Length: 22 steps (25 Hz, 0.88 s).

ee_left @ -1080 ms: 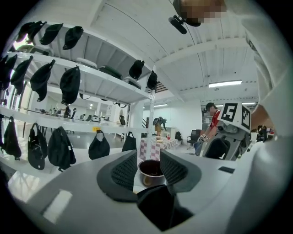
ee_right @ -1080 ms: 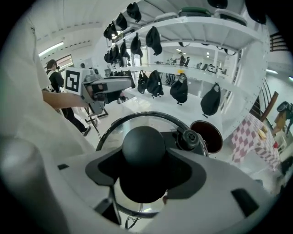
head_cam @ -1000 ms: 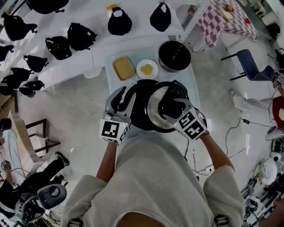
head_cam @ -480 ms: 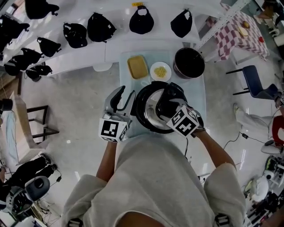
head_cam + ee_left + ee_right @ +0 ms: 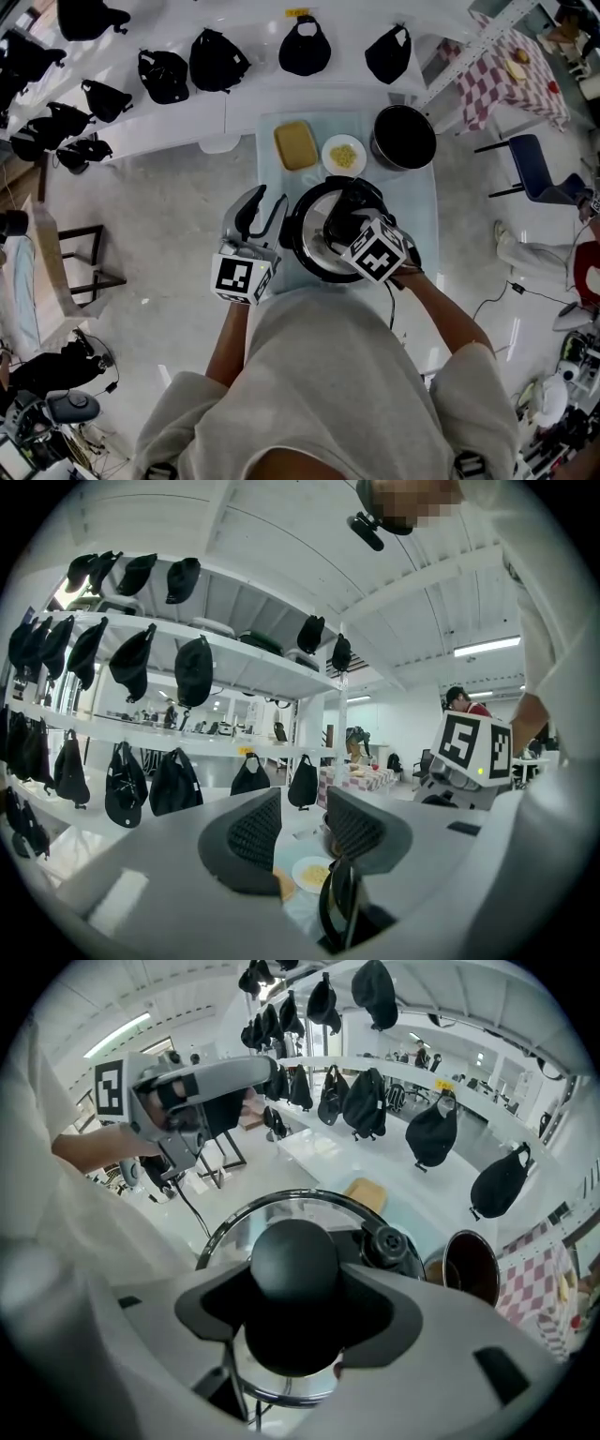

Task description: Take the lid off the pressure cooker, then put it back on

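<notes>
The black pressure cooker (image 5: pixel 292 230) stands on a pale blue table (image 5: pixel 422 206). Its round lid (image 5: pixel 319 242), shiny with a dark rim, lies centred over the pot's mouth. My right gripper (image 5: pixel 352 214) points steeply down and is shut on the lid's black knob (image 5: pixel 292 1258), which fills the gap between the jaws. A small black valve (image 5: pixel 389 1244) sits beside the knob. My left gripper (image 5: pixel 264 202) hovers level at the cooker's left side, open with nothing between its pads (image 5: pixel 251 832). The cooker's black side handle (image 5: pixel 339 907) shows just below those jaws.
Behind the cooker lie a yellow block (image 5: pixel 293 144), a white plate of yellow food (image 5: pixel 343 154) and a dark open pot (image 5: pixel 403 138). White shelves with several black caps (image 5: pixel 216 61) run along the far side. A blue chair (image 5: pixel 525 150) stands to the right.
The right gripper has carried the lid leftward and lower, from off-centre at the pot's right to square over its mouth. The left gripper stays beside the cooker's left side.
</notes>
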Each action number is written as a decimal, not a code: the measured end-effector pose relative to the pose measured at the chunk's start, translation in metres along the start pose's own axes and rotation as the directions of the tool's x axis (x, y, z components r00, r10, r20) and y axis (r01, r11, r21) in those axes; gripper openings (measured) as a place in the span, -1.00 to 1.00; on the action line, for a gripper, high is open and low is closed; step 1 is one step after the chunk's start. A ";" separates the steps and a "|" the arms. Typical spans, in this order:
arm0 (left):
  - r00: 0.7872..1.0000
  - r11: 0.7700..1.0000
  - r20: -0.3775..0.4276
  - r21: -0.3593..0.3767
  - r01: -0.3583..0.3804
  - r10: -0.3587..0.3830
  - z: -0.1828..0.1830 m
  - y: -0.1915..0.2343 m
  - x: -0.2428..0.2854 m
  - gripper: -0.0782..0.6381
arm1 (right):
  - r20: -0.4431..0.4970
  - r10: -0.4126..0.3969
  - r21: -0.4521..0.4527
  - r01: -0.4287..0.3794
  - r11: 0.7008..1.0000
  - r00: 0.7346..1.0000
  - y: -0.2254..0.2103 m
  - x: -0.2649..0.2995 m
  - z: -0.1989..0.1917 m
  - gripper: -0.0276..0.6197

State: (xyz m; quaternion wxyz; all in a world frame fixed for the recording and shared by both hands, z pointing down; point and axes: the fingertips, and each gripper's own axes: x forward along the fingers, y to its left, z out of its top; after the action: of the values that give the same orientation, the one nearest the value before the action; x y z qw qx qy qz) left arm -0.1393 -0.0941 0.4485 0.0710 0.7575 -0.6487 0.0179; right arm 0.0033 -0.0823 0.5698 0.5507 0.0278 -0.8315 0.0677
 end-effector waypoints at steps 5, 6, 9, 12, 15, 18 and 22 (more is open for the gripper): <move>1.000 1.000 -0.003 -0.003 0.004 -0.004 -0.001 0.002 0.001 -0.36 | -0.044 -0.011 -0.008 0.010 1.000 0.999 0.001 0.009 0.001 -0.08; 1.000 1.000 -0.004 -0.004 0.004 -0.004 -0.001 0.003 0.001 -0.36 | -0.050 -0.010 -0.006 0.010 1.000 0.999 0.001 0.011 0.000 -0.08; 1.000 1.000 -0.005 -0.003 0.002 -0.002 -0.002 0.005 0.001 -0.36 | -0.065 0.003 -0.022 -0.005 1.000 0.998 0.000 0.018 -0.002 -0.08; 1.000 1.000 -0.006 -0.005 -0.006 0.006 -0.003 0.009 0.000 -0.36 | -0.076 0.027 -0.025 -0.029 0.999 0.997 0.000 0.020 -0.002 -0.07; 1.000 1.000 -0.010 -0.009 -0.011 0.011 -0.004 0.010 0.000 -0.36 | -0.076 0.045 -0.031 -0.048 0.998 0.996 0.001 0.020 -0.001 -0.07; 1.000 1.000 -0.011 -0.011 -0.009 0.009 -0.005 0.009 0.002 -0.36 | -0.069 0.050 -0.043 -0.053 0.998 0.996 0.001 0.021 -0.001 -0.08; 1.000 1.000 -0.006 -0.006 -0.005 0.005 -0.004 0.008 0.003 -0.36 | -0.083 0.061 -0.095 -0.068 0.993 0.995 0.003 0.021 -0.003 -0.08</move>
State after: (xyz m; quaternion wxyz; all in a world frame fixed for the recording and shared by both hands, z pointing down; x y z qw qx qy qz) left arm -0.1462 -0.0980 0.4535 0.0750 0.7555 -0.6506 0.0186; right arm -0.0027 -0.0784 0.5901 0.5815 -0.0287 -0.8117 0.0459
